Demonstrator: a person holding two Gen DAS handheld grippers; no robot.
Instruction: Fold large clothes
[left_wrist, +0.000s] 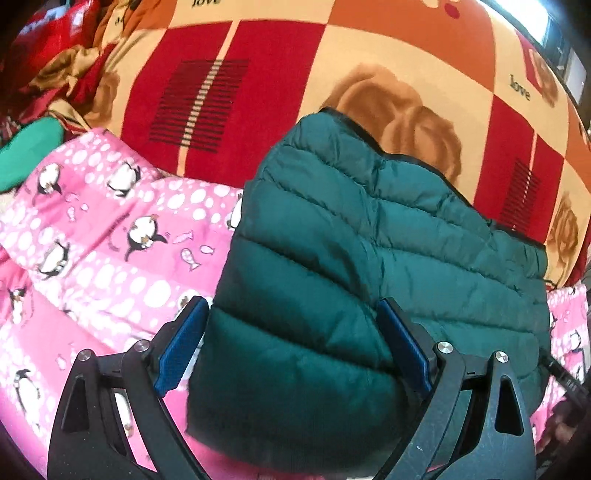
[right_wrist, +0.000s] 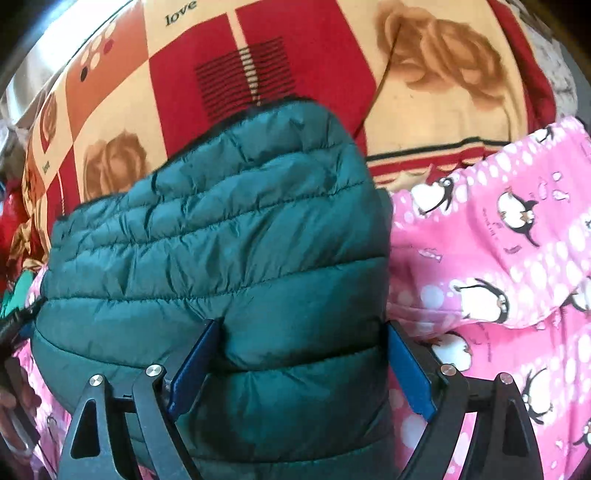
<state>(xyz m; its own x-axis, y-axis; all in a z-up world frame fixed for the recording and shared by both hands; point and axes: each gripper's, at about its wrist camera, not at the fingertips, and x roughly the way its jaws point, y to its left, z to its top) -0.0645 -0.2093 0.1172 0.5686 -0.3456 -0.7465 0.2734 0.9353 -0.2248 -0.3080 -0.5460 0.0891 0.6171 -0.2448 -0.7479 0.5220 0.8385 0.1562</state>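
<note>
A folded dark green puffer jacket (left_wrist: 369, 240) (right_wrist: 221, 221) lies on a pink penguin-print garment (left_wrist: 110, 240) (right_wrist: 498, 258) spread on the bed. My left gripper (left_wrist: 291, 304) stands wide open over the jacket's near left part. Its left pad (left_wrist: 181, 347) is just off the jacket's left edge and its right pad (left_wrist: 402, 343) rests on the quilting. My right gripper (right_wrist: 303, 326) is also wide open over the jacket's near right part, with the padded fold bulging between its fingers and the right pad (right_wrist: 410, 369) at the jacket's right edge. Neither gripper lifts the jacket.
A red, orange and cream patterned blanket (left_wrist: 277, 92) (right_wrist: 184, 74) covers the bed beyond the jacket. Crumpled red and brown cloth (left_wrist: 62, 55) and a light green item (left_wrist: 26, 155) lie at the far left. A person's hand (right_wrist: 14, 402) shows at the left edge.
</note>
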